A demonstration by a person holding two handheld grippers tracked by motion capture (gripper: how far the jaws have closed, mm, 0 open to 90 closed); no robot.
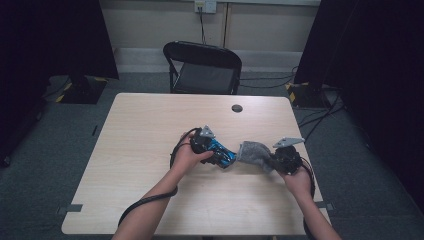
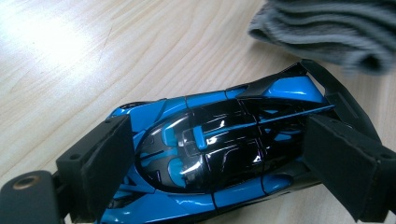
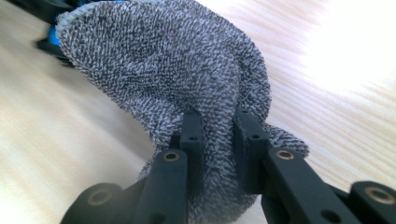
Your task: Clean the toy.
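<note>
A blue and black toy car (image 1: 221, 152) (image 2: 219, 149) lies on the light wooden table (image 1: 150, 130), near its middle. My left gripper (image 1: 216, 150) (image 2: 224, 163) is shut on the car, one pad on each of its sides. A grey knitted cloth (image 1: 252, 152) (image 3: 173, 74) hangs just right of the car, near its rear wing. My right gripper (image 1: 272, 161) (image 3: 217, 140) is shut on a fold of that cloth. The cloth's edge (image 2: 327, 37) shows past the car's tail in the left gripper view.
A black folding chair (image 1: 204, 67) stands behind the table's far edge. A round dark cable hole (image 1: 237, 108) sits near that edge. Cables trail from both grippers toward the table's front edge. Dark curtains hang at both sides.
</note>
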